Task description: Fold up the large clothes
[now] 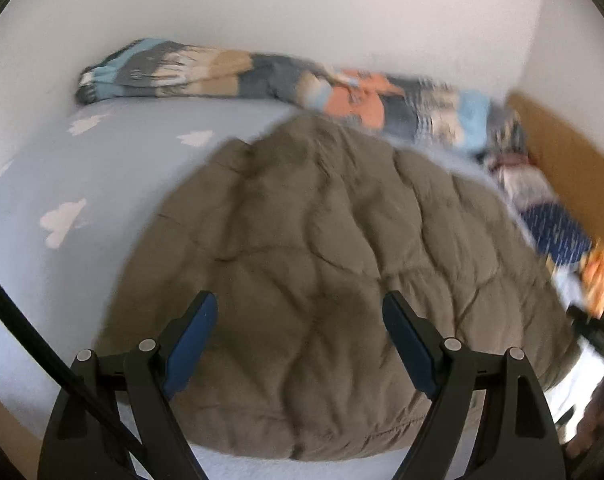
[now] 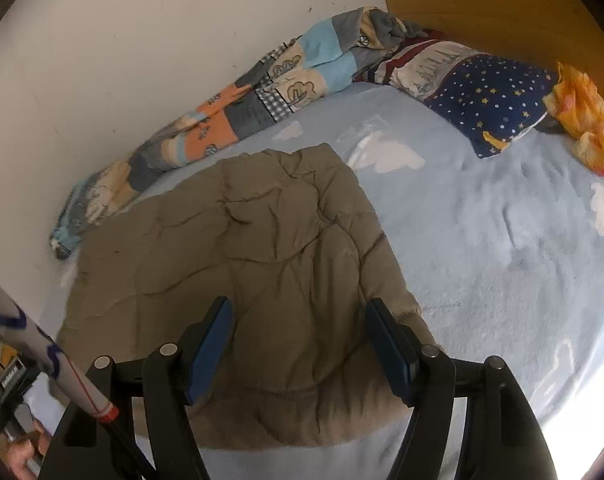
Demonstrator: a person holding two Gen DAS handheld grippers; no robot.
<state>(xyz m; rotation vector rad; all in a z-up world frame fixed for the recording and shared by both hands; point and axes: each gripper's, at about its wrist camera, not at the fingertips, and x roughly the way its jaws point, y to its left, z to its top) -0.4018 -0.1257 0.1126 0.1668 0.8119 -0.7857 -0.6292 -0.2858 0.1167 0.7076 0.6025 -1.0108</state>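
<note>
A large olive-brown quilted jacket (image 1: 326, 264) lies flat in a compact folded heap on the light blue bed sheet (image 1: 102, 176). My left gripper (image 1: 300, 308) is open and empty, hovering above the jacket's near part. The jacket also shows in the right wrist view (image 2: 242, 252), on the left half of the sheet (image 2: 502, 240). My right gripper (image 2: 300, 312) is open and empty above the jacket's near right edge. The left wrist view is blurred.
A rolled patchwork blanket (image 2: 238, 116) lies along the white wall behind the jacket. A navy star pillow (image 2: 494, 100) and an orange cloth (image 2: 582, 116) lie by the wooden headboard (image 2: 502, 12). A person's hand (image 2: 18, 452) shows at the lower left.
</note>
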